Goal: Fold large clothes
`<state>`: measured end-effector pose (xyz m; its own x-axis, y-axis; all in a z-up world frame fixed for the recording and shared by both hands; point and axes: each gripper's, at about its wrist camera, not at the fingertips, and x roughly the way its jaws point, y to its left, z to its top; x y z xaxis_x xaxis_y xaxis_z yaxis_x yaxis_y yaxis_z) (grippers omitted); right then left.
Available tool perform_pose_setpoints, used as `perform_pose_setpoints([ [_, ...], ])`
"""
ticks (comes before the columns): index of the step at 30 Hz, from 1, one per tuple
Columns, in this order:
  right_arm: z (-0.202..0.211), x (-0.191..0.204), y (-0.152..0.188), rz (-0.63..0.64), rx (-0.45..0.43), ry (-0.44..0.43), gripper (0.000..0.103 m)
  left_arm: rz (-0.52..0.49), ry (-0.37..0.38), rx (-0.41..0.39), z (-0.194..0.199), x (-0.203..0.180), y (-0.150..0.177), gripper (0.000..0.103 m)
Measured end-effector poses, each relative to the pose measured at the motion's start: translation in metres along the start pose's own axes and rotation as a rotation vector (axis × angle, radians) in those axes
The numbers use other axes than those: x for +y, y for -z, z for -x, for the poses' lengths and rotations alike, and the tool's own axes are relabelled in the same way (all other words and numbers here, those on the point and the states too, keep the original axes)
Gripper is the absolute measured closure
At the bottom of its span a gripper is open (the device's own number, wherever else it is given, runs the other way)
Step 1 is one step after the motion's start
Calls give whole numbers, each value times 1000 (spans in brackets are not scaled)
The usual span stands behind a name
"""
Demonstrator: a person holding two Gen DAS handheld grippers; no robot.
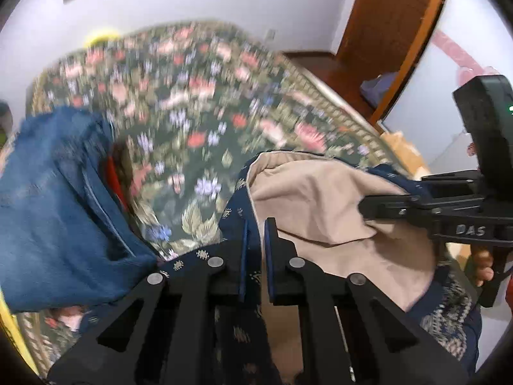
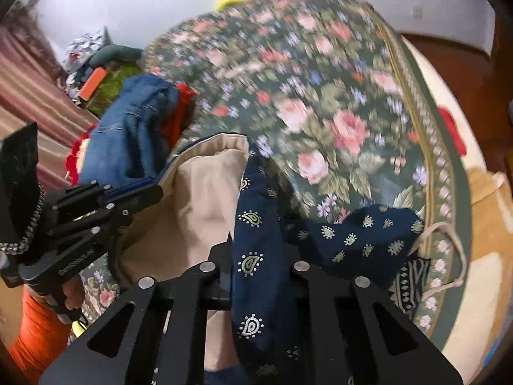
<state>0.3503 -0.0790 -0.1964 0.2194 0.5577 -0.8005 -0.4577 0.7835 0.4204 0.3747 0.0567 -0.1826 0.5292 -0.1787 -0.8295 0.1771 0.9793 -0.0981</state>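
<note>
Navy cloth of the printed garment [image 1: 237,327] is clamped in the left gripper [image 1: 255,256], and the right gripper [image 2: 256,256] also pinches it. I judge the lifting step; next, lay it flat toward 12 o'clock on the floral bedspread [image 2: 320,96]. Jeans [image 1: 57,199] lie at 9 o'clock. Blur hides the garment's shape.

Even indoor light, heavy motion blur

The floral bedspread [image 1: 192,102] smears in both views; the near black fingers [image 1: 279,256] stay sharp. Fisheye bending curves edges, and corners go black.
</note>
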Motion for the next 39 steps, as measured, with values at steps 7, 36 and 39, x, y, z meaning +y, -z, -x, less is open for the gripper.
perform_pose_setpoints([
  [7,44,27,27,56,-75,-17,90,-27,64,-130,75,-28,2,96],
  [36,65,37,79,68,-109,17,90,28,-62,-50,54,-18,51,98],
  [39,73,37,79,70,-131,4,90,-54,-128,-103,83,-28,71,99],
])
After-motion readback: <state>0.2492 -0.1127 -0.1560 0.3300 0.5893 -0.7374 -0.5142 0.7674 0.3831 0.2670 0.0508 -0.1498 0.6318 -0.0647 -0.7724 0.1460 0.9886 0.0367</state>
